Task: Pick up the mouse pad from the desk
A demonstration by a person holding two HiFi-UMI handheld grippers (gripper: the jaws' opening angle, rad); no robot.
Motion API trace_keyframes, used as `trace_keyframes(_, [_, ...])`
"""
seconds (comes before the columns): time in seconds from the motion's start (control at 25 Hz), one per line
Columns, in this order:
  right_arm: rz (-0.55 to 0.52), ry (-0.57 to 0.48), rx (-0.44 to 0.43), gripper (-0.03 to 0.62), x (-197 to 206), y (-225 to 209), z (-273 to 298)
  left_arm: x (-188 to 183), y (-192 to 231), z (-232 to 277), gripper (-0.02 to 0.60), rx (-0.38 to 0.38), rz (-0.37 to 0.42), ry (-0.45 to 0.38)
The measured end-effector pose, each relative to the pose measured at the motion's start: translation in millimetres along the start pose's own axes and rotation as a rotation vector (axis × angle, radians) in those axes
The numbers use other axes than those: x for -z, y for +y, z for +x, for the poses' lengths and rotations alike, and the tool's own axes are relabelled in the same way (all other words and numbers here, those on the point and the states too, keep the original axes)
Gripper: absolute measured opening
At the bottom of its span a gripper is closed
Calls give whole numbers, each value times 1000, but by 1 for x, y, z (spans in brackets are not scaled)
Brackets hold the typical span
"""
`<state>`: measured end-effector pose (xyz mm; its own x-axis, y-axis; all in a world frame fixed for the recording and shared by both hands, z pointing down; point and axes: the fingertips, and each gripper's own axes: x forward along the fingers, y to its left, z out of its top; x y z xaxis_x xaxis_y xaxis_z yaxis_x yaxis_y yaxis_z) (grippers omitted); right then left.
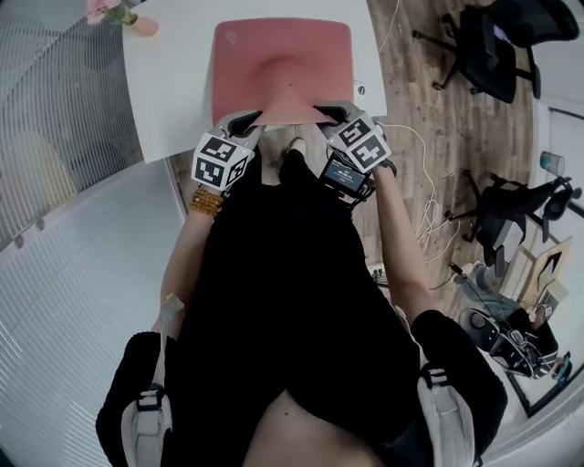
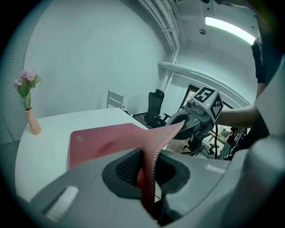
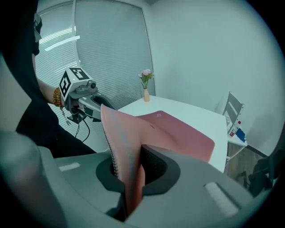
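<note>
A large pink mouse pad (image 1: 281,68) lies on the white desk (image 1: 173,91), and its near edge is lifted off the desk's front edge. My left gripper (image 1: 245,123) is shut on the pad's near left corner, and the pad (image 2: 107,142) runs up between its jaws. My right gripper (image 1: 336,117) is shut on the near right corner, with the pad (image 3: 173,133) pinched edge-on between its jaws. The near edge sags and curves between the two grippers. In each gripper view the other gripper shows: the right gripper (image 2: 189,122) and the left gripper (image 3: 89,104).
A small pink vase with flowers (image 1: 128,18) stands at the desk's far left corner. Office chairs (image 1: 493,46) and cables (image 1: 429,201) are on the wooden floor to the right. A blind-covered window wall (image 3: 89,49) is at the left. A white chair (image 3: 231,111) stands behind the desk.
</note>
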<state>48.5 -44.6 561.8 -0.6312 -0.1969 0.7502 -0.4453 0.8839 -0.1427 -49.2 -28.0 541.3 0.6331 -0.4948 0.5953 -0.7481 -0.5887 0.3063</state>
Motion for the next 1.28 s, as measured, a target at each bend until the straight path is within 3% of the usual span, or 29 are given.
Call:
trace_keyframes(0.28, [32,8,0,45,-8,-2,-13,-13,-4,-8,41,-22,32,-35])
trace_keyframes(0.92, [93,34,-17,48,-30,4,-36,-40,-10,-29,38,-2,1,-115])
trace_keyframes(1.28, [123,43,-71,46,-50,9,-49,-71,-4,-42,35,0,-16,-188])
